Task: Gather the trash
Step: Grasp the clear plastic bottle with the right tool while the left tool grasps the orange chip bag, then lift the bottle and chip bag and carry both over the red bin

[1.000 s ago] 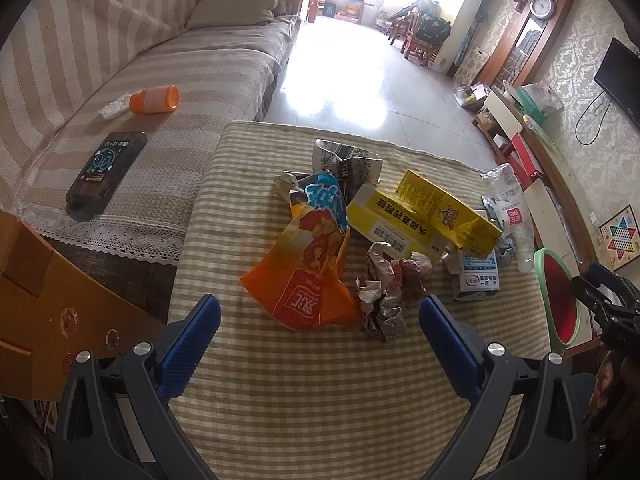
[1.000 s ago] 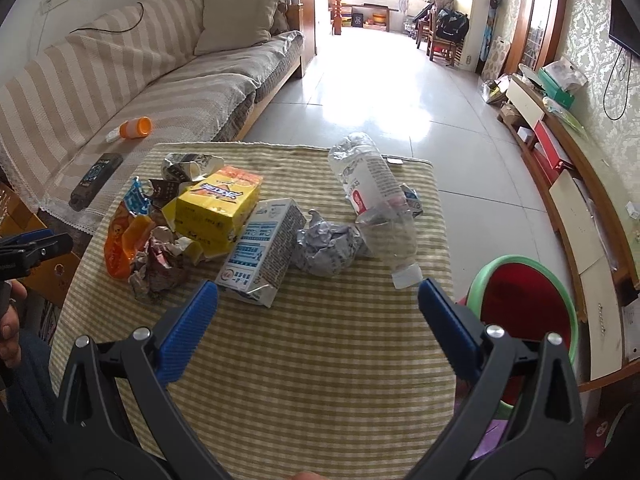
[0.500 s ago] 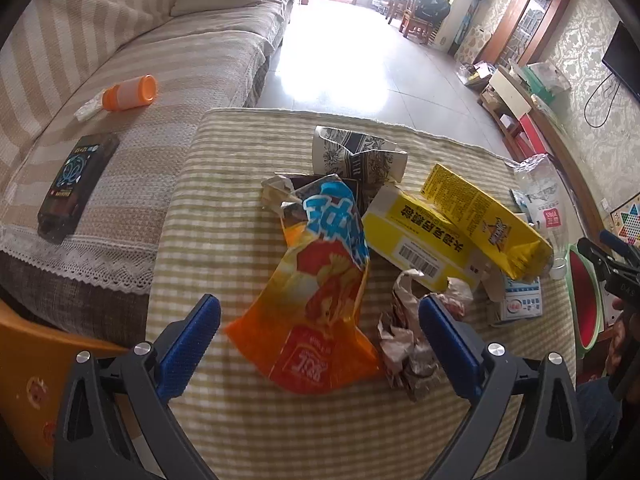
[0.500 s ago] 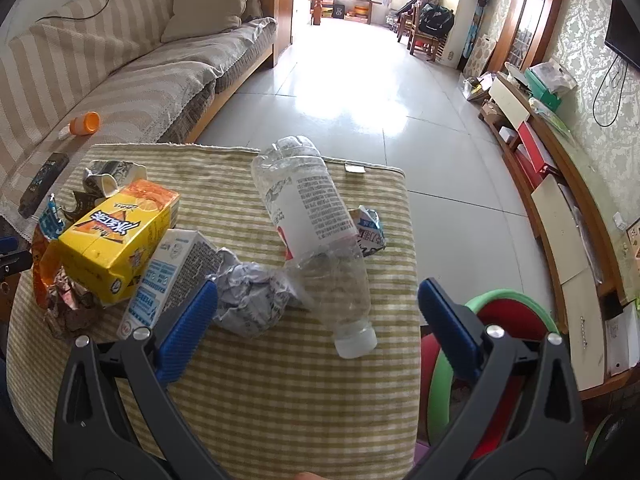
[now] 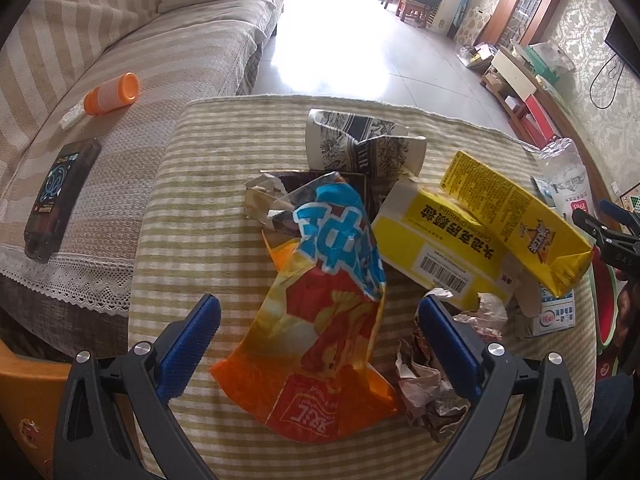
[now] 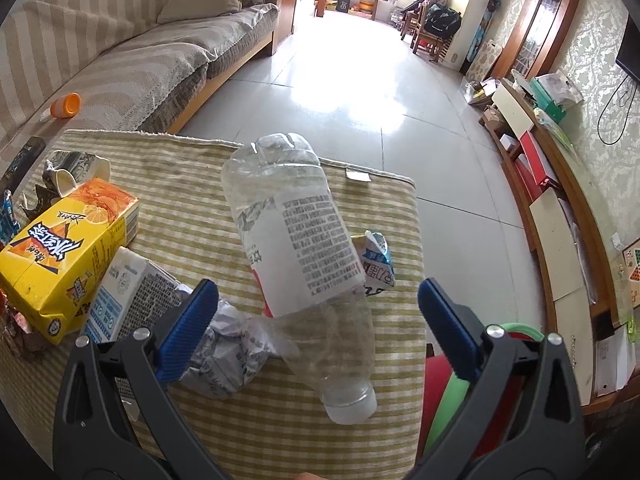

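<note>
Trash lies on a green checked tablecloth [image 5: 200, 208]. My left gripper [image 5: 320, 340] is open, its fingers either side of an orange snack bag [image 5: 320, 332]. Crumpled paper [image 5: 428, 392] lies by its right finger. Two yellow cartons [image 5: 460, 248] and a crushed patterned cup [image 5: 360, 148] lie beyond. My right gripper [image 6: 316, 324] is open around a clear plastic bottle [image 6: 304, 256], cap end towards me. Crumpled foil [image 6: 228, 356], a white milk carton [image 6: 124, 292] and a yellow carton [image 6: 60, 256] lie to its left.
A red bin with a green rim [image 6: 452, 384] stands off the table's right edge. A striped sofa [image 5: 120, 60] at the left holds an orange-capped bottle [image 5: 112, 94] and a dark box [image 5: 56, 200]. A small blue wrapper [image 6: 376, 264] lies behind the bottle.
Both grippers have moved forward and down over the table: the left towards the orange snack bag, the right up to the plastic bottle. Both stayed open.
</note>
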Motion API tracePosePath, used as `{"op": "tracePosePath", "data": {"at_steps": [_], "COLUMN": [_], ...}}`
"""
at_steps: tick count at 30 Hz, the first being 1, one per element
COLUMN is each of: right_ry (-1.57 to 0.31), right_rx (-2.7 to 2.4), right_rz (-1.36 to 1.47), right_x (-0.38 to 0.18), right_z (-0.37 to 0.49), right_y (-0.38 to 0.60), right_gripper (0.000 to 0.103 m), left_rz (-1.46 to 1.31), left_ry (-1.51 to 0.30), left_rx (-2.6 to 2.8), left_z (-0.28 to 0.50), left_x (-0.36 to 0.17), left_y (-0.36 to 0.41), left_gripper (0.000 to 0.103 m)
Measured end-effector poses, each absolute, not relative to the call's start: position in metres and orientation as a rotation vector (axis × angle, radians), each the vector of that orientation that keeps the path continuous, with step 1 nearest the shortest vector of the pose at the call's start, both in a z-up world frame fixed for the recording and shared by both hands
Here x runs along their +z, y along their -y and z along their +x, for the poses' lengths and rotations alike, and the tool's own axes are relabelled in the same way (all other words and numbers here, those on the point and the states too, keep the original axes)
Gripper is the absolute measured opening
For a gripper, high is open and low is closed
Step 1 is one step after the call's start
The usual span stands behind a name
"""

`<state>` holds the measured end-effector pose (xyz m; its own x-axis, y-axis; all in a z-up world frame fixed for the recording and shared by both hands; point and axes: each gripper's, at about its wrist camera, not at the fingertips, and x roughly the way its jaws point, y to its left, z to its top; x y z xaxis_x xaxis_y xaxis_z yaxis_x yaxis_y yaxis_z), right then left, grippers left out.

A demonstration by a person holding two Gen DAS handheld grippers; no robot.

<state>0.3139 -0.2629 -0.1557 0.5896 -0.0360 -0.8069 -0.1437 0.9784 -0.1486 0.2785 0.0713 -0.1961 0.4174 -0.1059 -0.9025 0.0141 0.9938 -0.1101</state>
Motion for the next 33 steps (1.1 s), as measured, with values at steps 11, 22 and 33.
{"op": "tracePosePath", "data": {"at_steps": [11, 22, 33], "right_ry": [-0.978, -0.969, -0.911], "right_rx": [0.062, 0.086, 0.106], "right_rz": [-0.219, -0.178, -0.128], "right_x": [-0.173, -0.159, -0.117], "right_z": [0.316, 0.301, 0.266], "right_y": [0.259, 0.266, 0.272], "right_gripper": [0.08, 0.056, 0.056], "left_rz": [-0.154, -0.18, -0.187], "left_ry": [-1.17, -1.101, -1.024], "left_rx": [-0.075, -0.049, -0.029], "left_z": [0.28, 0.264, 0.237], "left_x": [-0.208, -0.19, -0.149], "left_y": [-0.085, -0.087, -0.091], "left_gripper": [0.071, 0.062, 0.062]}}
